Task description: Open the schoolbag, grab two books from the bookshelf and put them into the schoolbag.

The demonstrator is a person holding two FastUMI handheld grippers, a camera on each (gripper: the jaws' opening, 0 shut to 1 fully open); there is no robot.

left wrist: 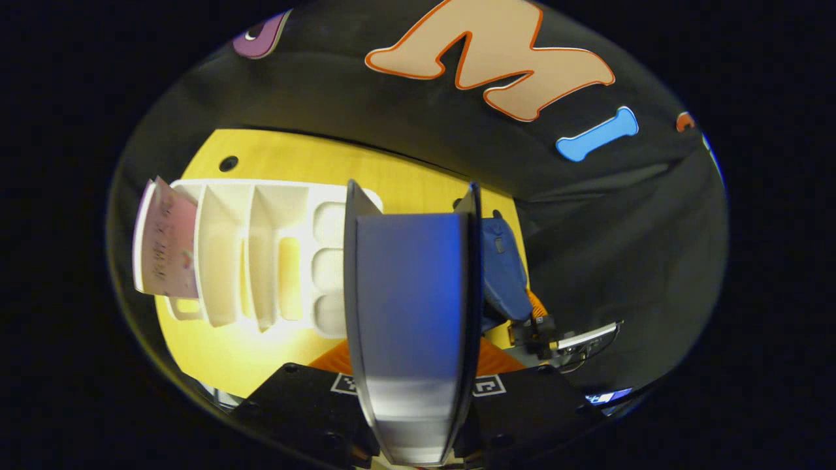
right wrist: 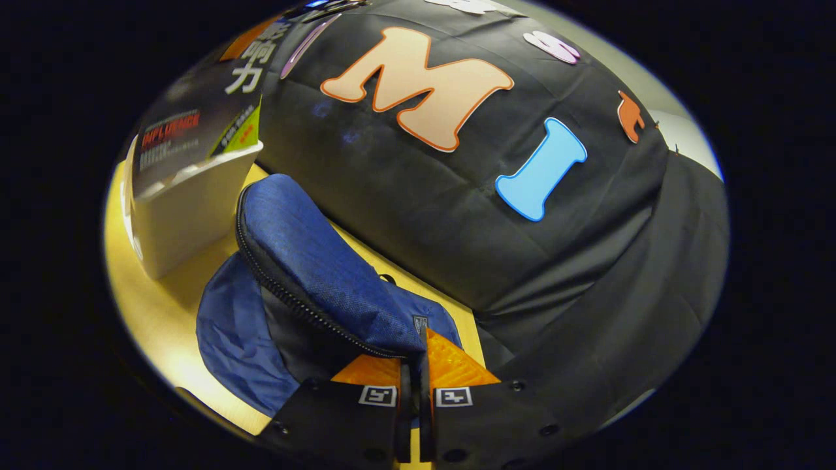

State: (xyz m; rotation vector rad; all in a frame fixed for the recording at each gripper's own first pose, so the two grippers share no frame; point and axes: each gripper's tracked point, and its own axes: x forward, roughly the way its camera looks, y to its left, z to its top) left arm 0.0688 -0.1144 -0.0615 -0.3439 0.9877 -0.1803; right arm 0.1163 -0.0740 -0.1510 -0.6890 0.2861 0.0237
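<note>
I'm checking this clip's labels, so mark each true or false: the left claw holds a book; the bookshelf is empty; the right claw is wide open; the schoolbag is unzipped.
1. The left claw holds a book. True.
2. The bookshelf is empty. False: a pink book stands in its end slot.
3. The right claw is wide open. False: its fingers pinch the schoolbag flap.
4. The schoolbag is unzipped. True.

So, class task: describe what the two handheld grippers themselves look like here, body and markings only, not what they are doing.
The left gripper has a black body at the bottom of the left gripper view, with a square black-and-white marker by each finger. The right gripper has the same black body with screw holes and two such markers. Farther off in the left gripper view, the right gripper shows thin cables and a metal bracket.
</note>
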